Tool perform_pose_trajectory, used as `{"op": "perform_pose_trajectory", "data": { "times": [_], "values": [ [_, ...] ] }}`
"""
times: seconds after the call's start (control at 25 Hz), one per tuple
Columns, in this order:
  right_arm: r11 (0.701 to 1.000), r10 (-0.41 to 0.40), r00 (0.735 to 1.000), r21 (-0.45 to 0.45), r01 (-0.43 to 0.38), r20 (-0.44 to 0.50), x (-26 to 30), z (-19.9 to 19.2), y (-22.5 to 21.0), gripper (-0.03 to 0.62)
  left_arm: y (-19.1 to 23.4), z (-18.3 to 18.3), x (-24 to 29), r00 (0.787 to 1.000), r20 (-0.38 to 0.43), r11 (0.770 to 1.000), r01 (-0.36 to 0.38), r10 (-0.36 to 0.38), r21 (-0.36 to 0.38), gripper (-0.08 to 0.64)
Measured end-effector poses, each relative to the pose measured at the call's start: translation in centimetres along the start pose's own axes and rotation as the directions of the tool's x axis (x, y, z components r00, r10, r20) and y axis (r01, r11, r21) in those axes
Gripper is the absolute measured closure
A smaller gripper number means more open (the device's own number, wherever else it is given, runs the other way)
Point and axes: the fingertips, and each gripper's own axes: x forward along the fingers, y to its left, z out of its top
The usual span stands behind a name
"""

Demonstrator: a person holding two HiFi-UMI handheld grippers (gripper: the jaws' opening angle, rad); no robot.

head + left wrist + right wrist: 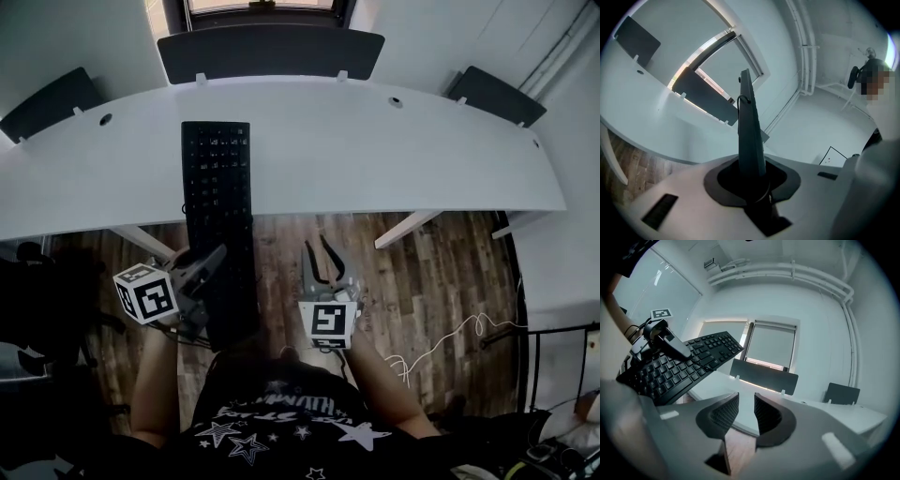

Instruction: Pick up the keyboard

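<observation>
Clamping keyboard [217, 178] near end: left gripper [208, 265]; right gripper [317, 251] apart.

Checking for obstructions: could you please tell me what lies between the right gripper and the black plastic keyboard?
Nothing; the head view shows only brown wooden floor between right gripper and keyboard.

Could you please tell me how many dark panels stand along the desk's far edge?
3: the left panel at the left end, the middle panel beyond the keyboard, and the right panel at the right end. Others may lie out of frame.
</observation>
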Motion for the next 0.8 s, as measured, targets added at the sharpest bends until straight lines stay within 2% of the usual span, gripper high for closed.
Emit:
{"op": "perform_pose_trajectory", "data": {
  "times": [0.12, 0.2, 0.32, 0.64, 0.8],
  "values": [
    [0.999, -0.015, 1.000, 0.037, 0.015, 0.007, -2.5, -0.1, -0.2, 0.516, -2.3, -1.4, -1.1, 1.000, 0.019, 1.000, -0.001, 0.002, -0.014, 0.479],
    [0.998, -0.031, 0.999, 0.061, 0.030, 0.022, -4.8, 0.3, 0.6, 0.557, -4.2, -2.5, -3.1, 0.999, 0.033, 1.000, 0.000, 0.001, -0.029, 0.479],
    [0.999, -0.013, 0.999, 0.037, 0.011, 0.044, -7.2, 0.7, 2.3, 0.572, -6.2, -3.7, -5.8, 0.998, 0.063, 0.999, 0.008, -0.005, -0.049, 0.479],
    [0.999, 0.046, 0.998, 0.028, -0.047, 0.040, -8.0, 0.4, 4.3, 0.577, -6.6, -3.6, -7.8, 0.993, 0.112, 0.999, -0.017, 0.021, -0.037, 0.479],
    [0.997, 0.053, 0.994, 0.052, -0.058, 0.093, -8.2, 1.1, 4.0, 0.588, -7.1, -3.6, -7.9, 0.995, 0.104, 1.000, -0.004, 0.006, -0.018, 0.479]
  ]
}}
